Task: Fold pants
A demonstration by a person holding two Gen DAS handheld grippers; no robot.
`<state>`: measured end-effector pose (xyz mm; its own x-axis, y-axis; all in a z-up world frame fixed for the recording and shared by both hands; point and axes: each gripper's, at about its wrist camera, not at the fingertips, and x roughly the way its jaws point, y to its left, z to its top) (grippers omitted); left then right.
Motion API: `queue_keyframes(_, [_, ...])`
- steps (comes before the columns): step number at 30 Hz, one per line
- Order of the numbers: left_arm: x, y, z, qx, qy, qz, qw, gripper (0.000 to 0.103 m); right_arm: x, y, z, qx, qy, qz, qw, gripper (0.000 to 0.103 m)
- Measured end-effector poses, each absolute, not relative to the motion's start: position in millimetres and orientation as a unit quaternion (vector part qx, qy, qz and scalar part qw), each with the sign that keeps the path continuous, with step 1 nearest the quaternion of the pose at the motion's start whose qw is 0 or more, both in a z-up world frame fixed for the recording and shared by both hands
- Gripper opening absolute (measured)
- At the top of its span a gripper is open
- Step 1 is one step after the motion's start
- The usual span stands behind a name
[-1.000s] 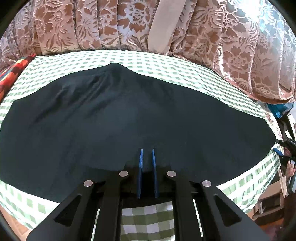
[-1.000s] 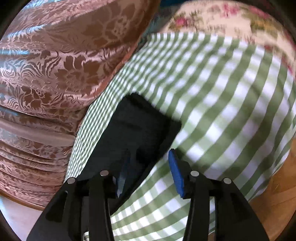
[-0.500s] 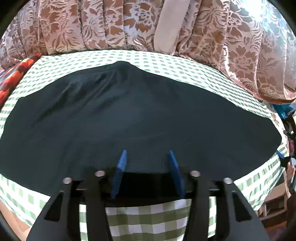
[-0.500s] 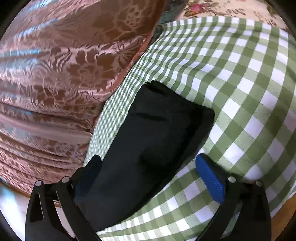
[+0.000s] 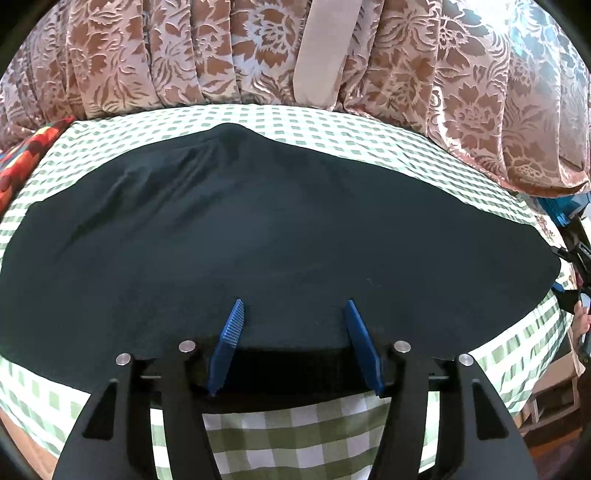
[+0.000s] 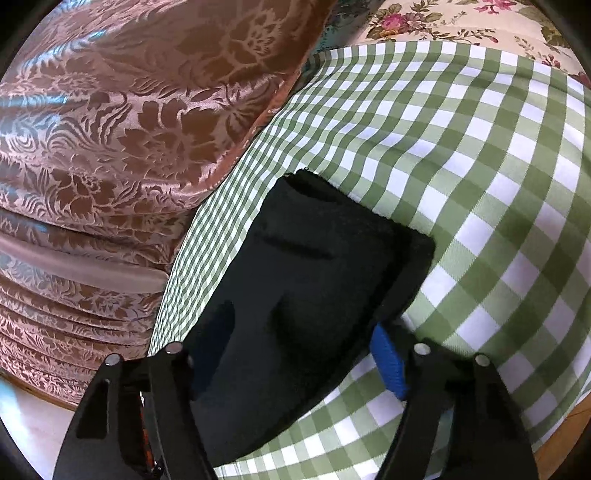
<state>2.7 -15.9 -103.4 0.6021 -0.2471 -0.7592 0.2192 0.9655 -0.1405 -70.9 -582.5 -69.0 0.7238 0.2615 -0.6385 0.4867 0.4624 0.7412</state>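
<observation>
Dark pants (image 5: 266,236) lie flat, folded lengthwise, across a green-and-white checked cloth (image 5: 288,439). My left gripper (image 5: 293,314) is open, its blue pads (image 5: 227,343) spread wide over the near edge of the pants, holding nothing. In the right wrist view the cuff end of the pants (image 6: 314,266) lies on the checked cloth (image 6: 498,184). My right gripper (image 6: 299,332) is open wide and straddles that end, one blue pad (image 6: 388,363) at its right edge, the other in shadow over the fabric.
A pink-brown floral curtain (image 5: 207,55) hangs close behind the table; it also shows in the right wrist view (image 6: 129,122). A red patterned cloth (image 5: 22,158) lies at the far left. A floral fabric (image 6: 461,18) lies beyond the table end. The right gripper shows at the edge of the left wrist view (image 5: 572,288).
My left gripper went from shut on the pants' near edge to wide open, letting go. My right gripper opened wider and settled over the cuff end.
</observation>
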Motion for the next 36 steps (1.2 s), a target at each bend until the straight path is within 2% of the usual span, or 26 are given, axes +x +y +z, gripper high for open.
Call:
queue_keyframes(3, [2.3, -16.6, -103.2, -0.015, 0.426, -0.129, 0.895, 0.057, -66.5, -586.3, -72.5, 0.522, 0.36, -0.079, 0.769, 0.064])
queue_keyframes(5, [2.4, -16.1, -102.8, -0.015, 0.427, -0.129, 0.895, 0.057, -62.7, -586.7, -73.4, 0.516, 0.361, -0.083, 0.772, 0.056])
queue_keyframes(7, [2.9, -15.6, -102.9, -0.016, 0.428, -0.13, 0.894, 0.057, -61.0, -586.3, -76.3, 0.513, 0.364, -0.087, 0.773, 0.03])
queue_keyframes(9, [2.3, -15.4, -102.7, -0.017, 0.428, -0.13, 0.894, 0.057, -60.6, -586.1, -79.8, 0.516, 0.366, -0.088, 0.769, 0.022])
queue_keyframes(19, [4.1, -12.9, -102.2, -0.026, 0.435, -0.133, 0.89, 0.06, -59.9, -585.2, -79.5, 0.503, 0.372, -0.084, 0.776, 0.02])
queue_keyframes(22, [7.0, -8.5, -100.6, -0.046, 0.44, -0.137, 0.886, 0.06, -60.4, -585.1, -75.7, 0.508, 0.363, -0.075, 0.778, 0.017])
queue_keyframes(31, [12.9, 5.3, -94.8, -0.115, 0.451, -0.154, 0.872, 0.06, -52.4, -572.8, -37.9, 0.493, 0.337, -0.026, 0.802, 0.016])
queue_keyframes(36, [14.9, 17.2, -87.8, -0.167, 0.451, -0.174, 0.86, 0.06, -33.5, -529.2, -0.7, 0.421, 0.348, 0.017, 0.838, 0.016])
